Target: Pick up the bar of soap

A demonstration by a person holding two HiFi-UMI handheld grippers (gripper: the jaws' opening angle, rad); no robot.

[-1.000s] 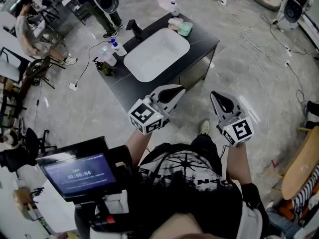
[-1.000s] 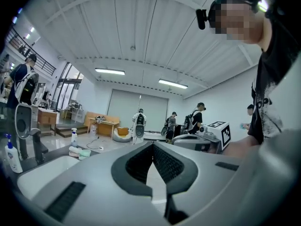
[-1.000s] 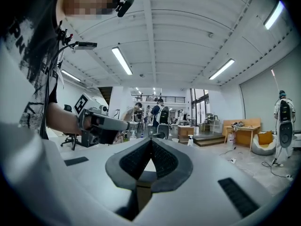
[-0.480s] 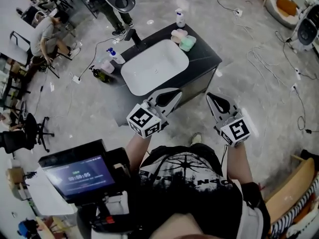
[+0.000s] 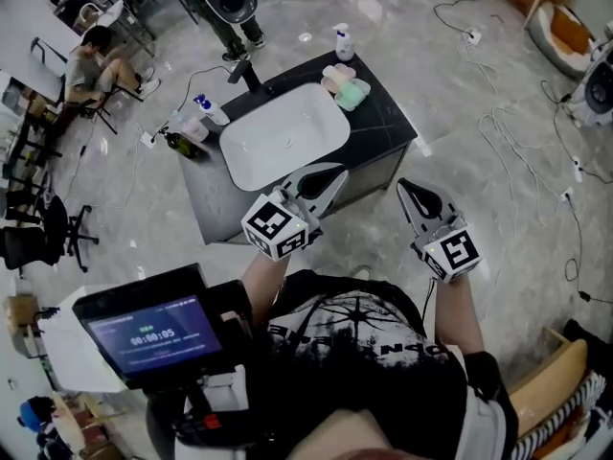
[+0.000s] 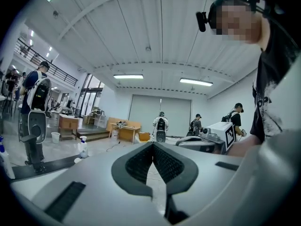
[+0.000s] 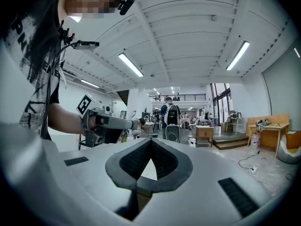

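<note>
Bar of soap (image 5: 353, 94): a green bar on the far right corner of the dark counter (image 5: 383, 123), just beside a pale pink bar (image 5: 335, 72); which one is meant cannot be told.
Left gripper (image 5: 337, 173): jaws pressed together, nothing between them, held up by the counter's near edge.
Right gripper (image 5: 406, 189): jaws pressed together, empty, off the counter's near right side.
Soap to jaws: well apart from both, beyond the tips, to the right of the white basin (image 5: 283, 134).
Step in hand: the approach. The right gripper looks better placed; it should spread its jaws first, then come down across the bar's narrow sides.
Risk: a slick bar may squirt out, so the pinch should be square and low.
</note>
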